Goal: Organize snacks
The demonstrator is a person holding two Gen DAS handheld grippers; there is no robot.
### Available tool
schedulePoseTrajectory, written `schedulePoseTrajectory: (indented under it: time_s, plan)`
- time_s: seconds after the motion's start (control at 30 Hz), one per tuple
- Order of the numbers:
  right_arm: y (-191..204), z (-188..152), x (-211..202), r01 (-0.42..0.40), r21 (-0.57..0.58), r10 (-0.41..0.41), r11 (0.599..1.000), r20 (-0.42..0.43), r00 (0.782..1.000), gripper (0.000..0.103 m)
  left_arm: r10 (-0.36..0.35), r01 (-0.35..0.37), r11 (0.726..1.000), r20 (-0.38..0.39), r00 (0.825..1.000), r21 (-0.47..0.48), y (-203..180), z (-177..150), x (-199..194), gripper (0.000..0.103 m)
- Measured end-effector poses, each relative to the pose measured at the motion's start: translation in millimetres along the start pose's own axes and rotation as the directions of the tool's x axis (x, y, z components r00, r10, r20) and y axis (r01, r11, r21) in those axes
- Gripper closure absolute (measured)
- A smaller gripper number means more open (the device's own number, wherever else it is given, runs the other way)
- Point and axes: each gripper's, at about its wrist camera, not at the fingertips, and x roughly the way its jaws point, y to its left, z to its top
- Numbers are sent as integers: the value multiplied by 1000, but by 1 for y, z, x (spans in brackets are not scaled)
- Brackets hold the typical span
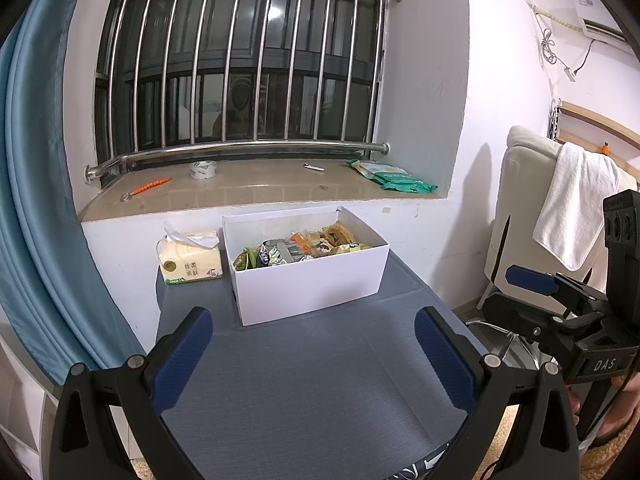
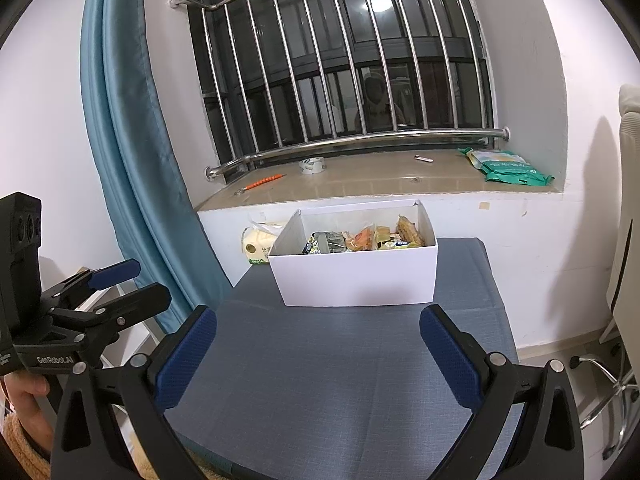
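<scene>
Both grippers hover above the near end of a grey-blue table (image 1: 304,368), jaws spread wide with nothing between them. At the far left hangs a teal curtain (image 1: 36,208). Next comes the left gripper (image 1: 314,350), its blue pads (image 1: 182,360) apart over bare tabletop; the right wrist view shows it from the side, held in a hand (image 2: 24,400). A tissue pack (image 1: 192,258) sits on the table's far left corner, just beside the white box (image 1: 308,280). That box stands at the far end of the table against the wall under the windowsill (image 1: 256,192), and the snacks (image 1: 296,248) lie piled inside it, wrappers green, silver, orange and brown. On the sill, left to right: an orange tool (image 1: 150,186), a tape roll (image 1: 203,169), a small white item (image 1: 314,167) and green packets (image 1: 394,178). Farther right, the right gripper (image 2: 318,350) is also empty, fingers (image 2: 448,360) spread. A white towel (image 1: 576,208) drapes over a chair (image 1: 520,184) at the right edge.
</scene>
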Motion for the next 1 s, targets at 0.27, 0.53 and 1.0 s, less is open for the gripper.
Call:
schedulePoseTrajectory:
  time_s: [0.27, 0.53, 1.0]
  plan:
    - [-1, 0, 1, -5, -2, 5, 1000, -2, 1000, 0, -3, 3, 1000, -3, 1000, 0, -1, 0, 0, 0]
    - [-2, -2, 1, -9, -6, 9, 1000, -6, 1000, 0, -4, 4, 1000, -5, 1000, -1, 0, -1, -1, 0]
    - [-2, -2, 1, -12, -8, 12, 1000, -6, 1000, 0, -10, 10, 1000, -6, 1000, 2, 1, -1, -1, 0]
